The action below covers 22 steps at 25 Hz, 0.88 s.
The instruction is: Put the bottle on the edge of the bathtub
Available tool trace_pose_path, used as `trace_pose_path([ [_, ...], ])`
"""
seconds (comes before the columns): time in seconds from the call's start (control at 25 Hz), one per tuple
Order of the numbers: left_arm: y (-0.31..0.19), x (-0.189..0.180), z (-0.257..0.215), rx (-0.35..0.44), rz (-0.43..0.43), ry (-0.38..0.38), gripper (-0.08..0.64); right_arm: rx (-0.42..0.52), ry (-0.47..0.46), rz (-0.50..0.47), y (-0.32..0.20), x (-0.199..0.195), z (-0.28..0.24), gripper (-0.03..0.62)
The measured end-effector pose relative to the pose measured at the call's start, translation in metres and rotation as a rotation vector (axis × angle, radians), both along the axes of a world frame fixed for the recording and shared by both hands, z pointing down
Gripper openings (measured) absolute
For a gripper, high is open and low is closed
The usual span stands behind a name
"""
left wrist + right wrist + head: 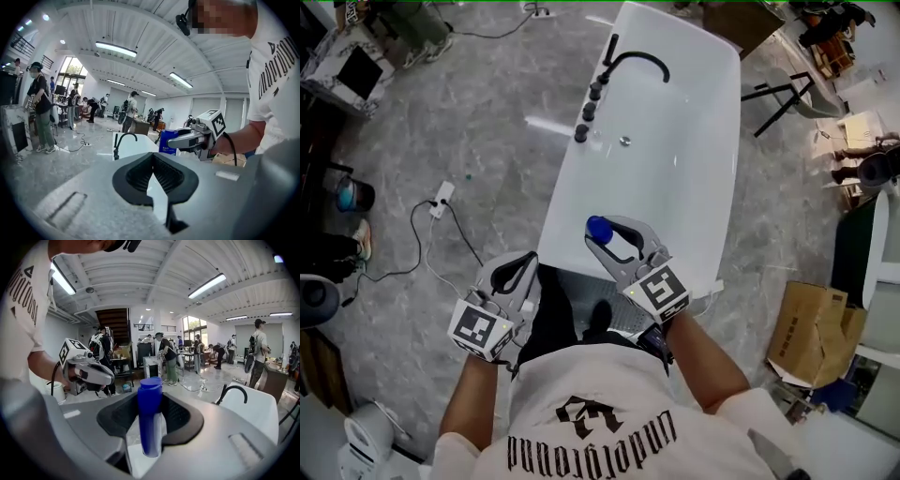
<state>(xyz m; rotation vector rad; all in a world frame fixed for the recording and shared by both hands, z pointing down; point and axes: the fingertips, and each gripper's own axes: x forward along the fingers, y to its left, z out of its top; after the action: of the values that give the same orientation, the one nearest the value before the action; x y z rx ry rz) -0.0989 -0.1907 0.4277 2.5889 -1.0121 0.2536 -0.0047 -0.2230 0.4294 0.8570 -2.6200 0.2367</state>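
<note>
A blue bottle [598,228] with a blue cap stands upright between the jaws of my right gripper [609,236], which is shut on it. It hangs over the near end of the white bathtub [727,169]. In the right gripper view the bottle [150,423] fills the middle of the right gripper [151,401]. My left gripper [523,267] is to the left of the tub's near corner, over the floor, shut and holding nothing. The left gripper view shows its tips [152,157] together, with the bottle [167,141] and the tub [140,143] beyond.
A black faucet [637,61] and several black knobs [589,108] sit at the tub's far left rim. A power strip with cable [441,199] lies on the floor at left, a cardboard box [811,333] at right. Several people [166,357] stand in the hall.
</note>
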Motion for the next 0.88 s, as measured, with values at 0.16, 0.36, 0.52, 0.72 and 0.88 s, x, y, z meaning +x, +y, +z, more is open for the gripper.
trace_pose_path([
  [0.16,-0.012,-0.006,0.027,-0.025,0.013,0.0,0.008,-0.032,0.031,0.001,-0.01,-0.011,0.038,0.152],
  [0.36,-0.023,-0.006,0.054,-0.064,0.02,0.007,0.008,-0.084,0.045,0.0,-0.017,-0.016,0.076,0.152],
  [0.52,-0.032,-0.013,0.077,-0.093,0.025,0.007,0.008,-0.129,0.068,0.005,-0.026,-0.022,0.11,0.152],
  [0.72,-0.041,-0.017,0.111,-0.133,0.018,0.001,0.008,-0.174,0.09,0.005,-0.038,-0.03,0.152,0.152],
  [0.88,-0.051,-0.015,0.135,-0.155,0.028,-0.002,0.008,-0.205,0.108,-0.007,-0.05,-0.035,0.186,0.152],
])
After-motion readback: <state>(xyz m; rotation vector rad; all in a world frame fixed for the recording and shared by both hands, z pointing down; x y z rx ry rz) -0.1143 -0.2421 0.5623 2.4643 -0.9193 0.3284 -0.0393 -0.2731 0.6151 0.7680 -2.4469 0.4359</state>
